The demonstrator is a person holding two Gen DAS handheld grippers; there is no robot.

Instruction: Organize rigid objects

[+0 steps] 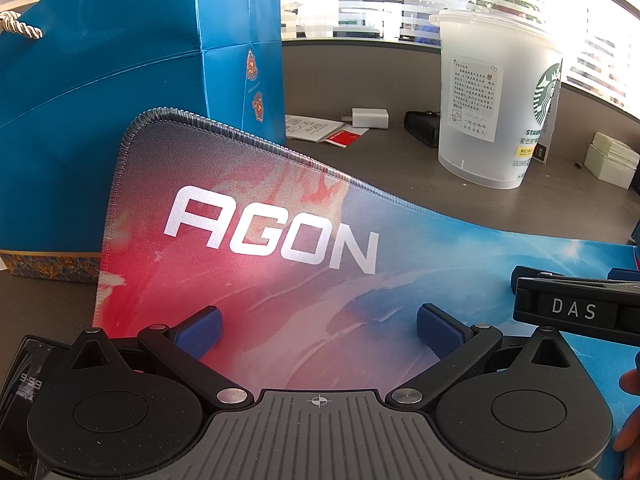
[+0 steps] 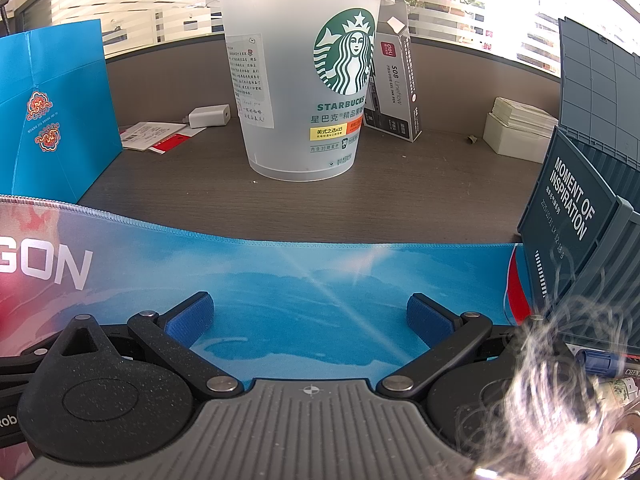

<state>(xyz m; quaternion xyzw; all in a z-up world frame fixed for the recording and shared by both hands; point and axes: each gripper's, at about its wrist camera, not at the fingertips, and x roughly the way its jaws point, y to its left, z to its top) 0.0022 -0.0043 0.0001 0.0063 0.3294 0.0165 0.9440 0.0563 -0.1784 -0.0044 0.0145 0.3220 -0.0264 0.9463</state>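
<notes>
A large frosted Starbucks tub (image 2: pixel 304 80) stands upright on the grey desk beyond the mat; it also shows in the left wrist view (image 1: pixel 492 96). My right gripper (image 2: pixel 310 316) is open and empty, low over the blue part of the AGON desk mat (image 2: pixel 280 276), facing the tub. My left gripper (image 1: pixel 318 330) is open and empty over the red and pink part of the mat (image 1: pixel 260 248). The right gripper's body, marked DAS (image 1: pixel 576 308), shows at the right of the left wrist view.
A blue gift bag (image 1: pixel 120 100) stands at the left, touching the mat's raised corner. A white charger (image 2: pixel 210 116), papers (image 2: pixel 154 134), a pen box (image 2: pixel 396 92) and a white card box (image 2: pixel 516 128) lie behind. A grey-blue crate (image 2: pixel 588 216) stands right. A phone (image 1: pixel 24 384) lies lower left.
</notes>
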